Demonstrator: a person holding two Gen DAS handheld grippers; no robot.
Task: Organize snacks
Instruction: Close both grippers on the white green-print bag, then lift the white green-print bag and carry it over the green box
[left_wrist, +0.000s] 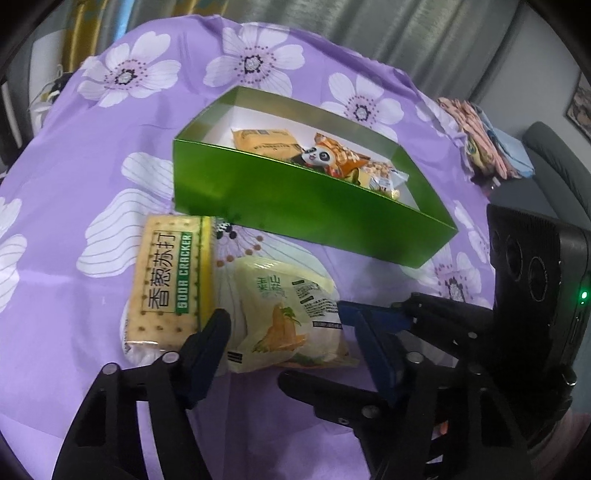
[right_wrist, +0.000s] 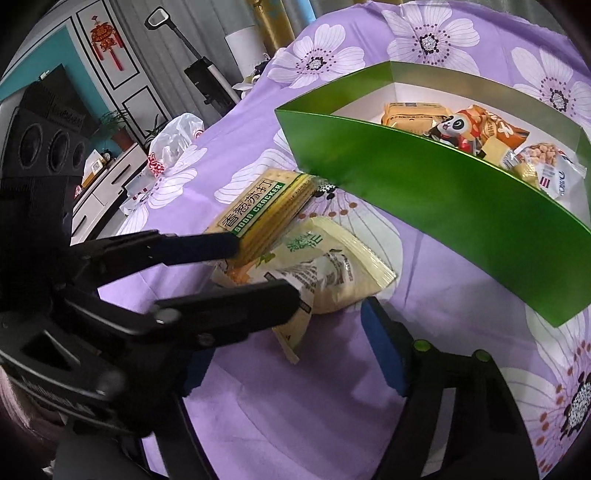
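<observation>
On the purple flower cloth, near its middle, my left claw is wide open around a pale, crinkly snack bag. One finger is on the bag's left side and the blue-padded finger is on its right. I cannot tell if they touch it.

Just beside the bag on the left lies a flat, boxy pack of soda crackers. It is so close to my left finger that it is a bit in the way.

Behind both snacks stands a long, shiny green box with white insides. It already holds an orange packet, a panda packet and a packet with nuts on it.

My right claw is open too and holds nothing. It hangs over the cloth just in front of the snack bag. The black arms of my left claw cross in front of it.

Past the far right edge of the cloth sits a pile of folded, colorful fabric.
</observation>
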